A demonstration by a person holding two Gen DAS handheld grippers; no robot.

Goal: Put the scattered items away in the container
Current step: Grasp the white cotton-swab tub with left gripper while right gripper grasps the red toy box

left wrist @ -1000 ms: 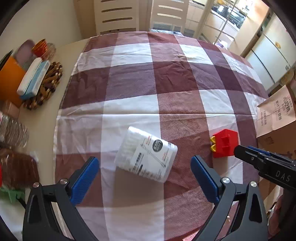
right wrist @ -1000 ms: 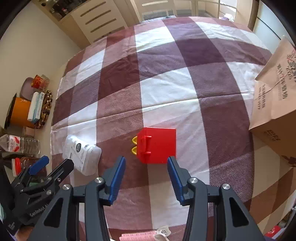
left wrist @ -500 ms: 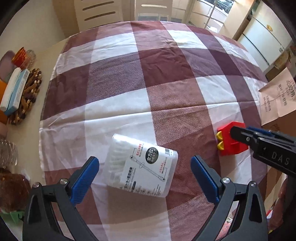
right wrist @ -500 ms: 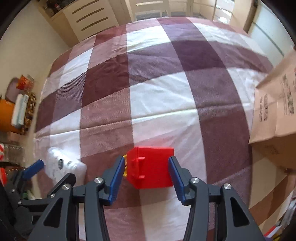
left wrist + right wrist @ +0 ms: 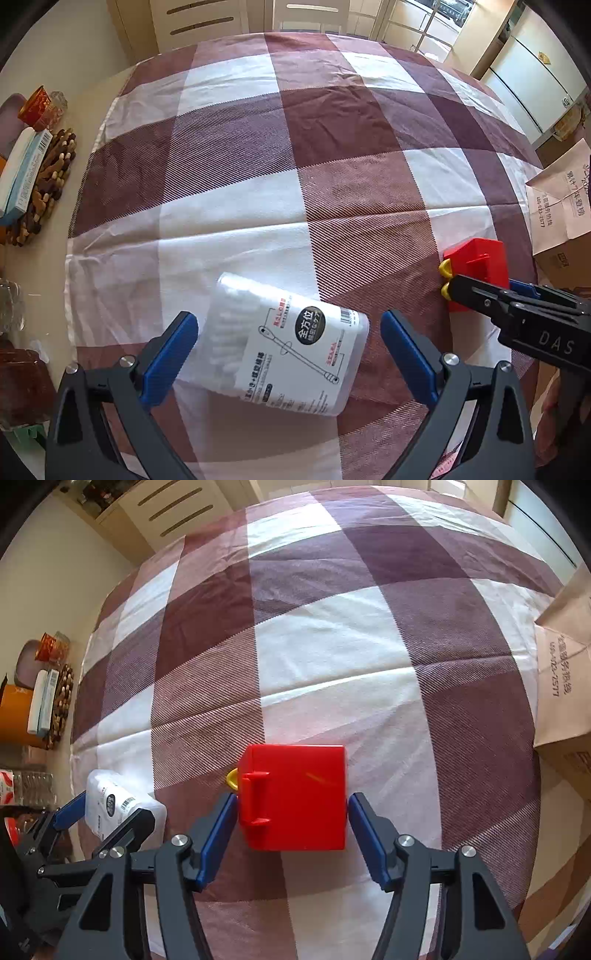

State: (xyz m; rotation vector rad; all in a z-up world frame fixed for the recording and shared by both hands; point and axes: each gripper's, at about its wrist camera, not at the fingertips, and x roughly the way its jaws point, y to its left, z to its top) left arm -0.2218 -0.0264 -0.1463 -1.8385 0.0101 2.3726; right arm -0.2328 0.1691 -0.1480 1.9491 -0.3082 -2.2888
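Right wrist: opening right claw [image 5: 291, 812] straddles red box [image 5: 295, 794], contact seemingly none.

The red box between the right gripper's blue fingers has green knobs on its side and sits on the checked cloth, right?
Not quite: the knobs are yellow, as the right wrist view shows. The red box does sit on the checked cloth, between the opening right gripper.
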